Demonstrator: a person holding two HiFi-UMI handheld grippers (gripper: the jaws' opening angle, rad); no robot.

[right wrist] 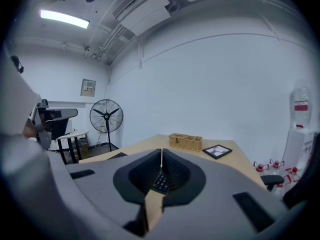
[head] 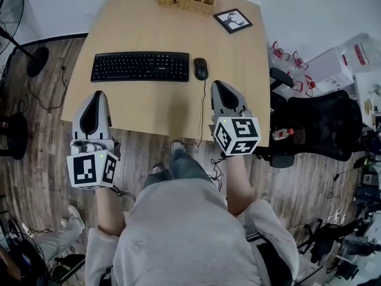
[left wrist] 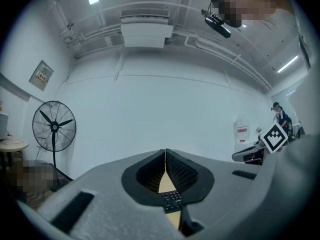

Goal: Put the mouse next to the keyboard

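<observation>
The room is lit brightly and evenly by ceiling strip lights [right wrist: 65, 19], which are blown out to white glare in both gripper views. Only faint, soft shadows are cast on the counter [head: 149, 106]. Straight lines are bowed by wide-angle distortion, corners are blackened, and the nearest foreground is rendered slightly soft.

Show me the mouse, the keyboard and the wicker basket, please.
mouse [head: 200, 68], head view, middle of its back.
keyboard [head: 140, 67], head view, centre of the keys.
wicker basket [head: 184, 6], head view, on its near wall.
</observation>
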